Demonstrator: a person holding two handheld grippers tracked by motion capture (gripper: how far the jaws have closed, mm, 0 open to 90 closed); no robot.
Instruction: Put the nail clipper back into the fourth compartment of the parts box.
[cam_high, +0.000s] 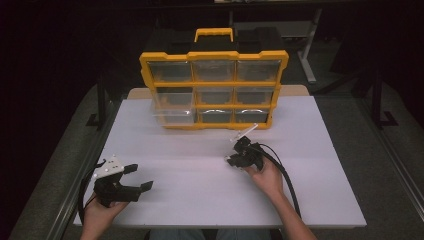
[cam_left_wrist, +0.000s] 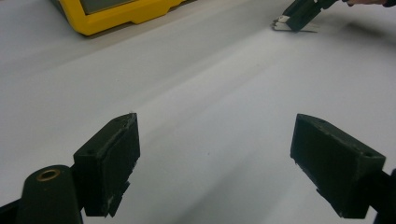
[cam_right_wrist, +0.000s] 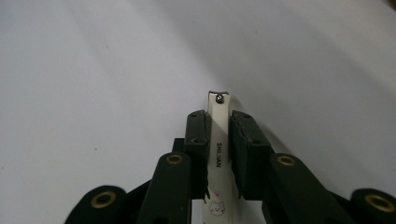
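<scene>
Organiser as landmark: a yellow plastic drawer organiser with clear compartments stands at the far side of the white table. In the high view, the right gripper sits in front of it, the left gripper nearer the person, jaws apart. The left gripper view confirms those jaws spread wide over bare tabletop. In the right gripper view, the jaws pinch a slim white metal nail clipper along its flat sides. It looks light, stiff and slick; gripping mid-length across the flats seems safest.
</scene>
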